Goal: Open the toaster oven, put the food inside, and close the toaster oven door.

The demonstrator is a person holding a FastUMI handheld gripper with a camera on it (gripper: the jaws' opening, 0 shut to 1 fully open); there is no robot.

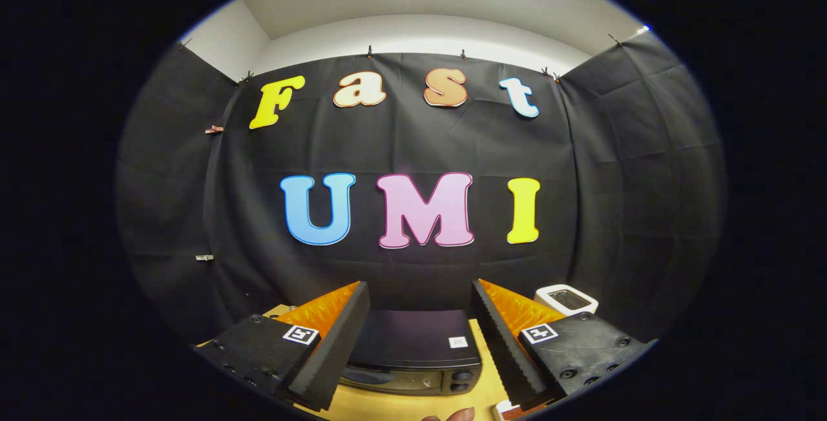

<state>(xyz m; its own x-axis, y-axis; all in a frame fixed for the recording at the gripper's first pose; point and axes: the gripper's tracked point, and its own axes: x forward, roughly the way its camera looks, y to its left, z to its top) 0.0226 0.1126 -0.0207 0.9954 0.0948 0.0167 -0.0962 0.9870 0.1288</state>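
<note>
The gripper (420, 318) hangs with fingers spread wide and nothing between them — open air above the toaster oven (413, 353), which blocks the tabletop (400, 405) ahead. A white box (566, 299), seemingly an appliance, stands just right — cloth wall beyond.

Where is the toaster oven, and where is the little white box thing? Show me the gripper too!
toaster oven (413, 337): gripper view, on its dark flat top, between the fingers.
white box (566, 299): gripper view, on its top face, beyond the right finger.
gripper (420, 337): gripper view, midway between its open fingers.
</note>
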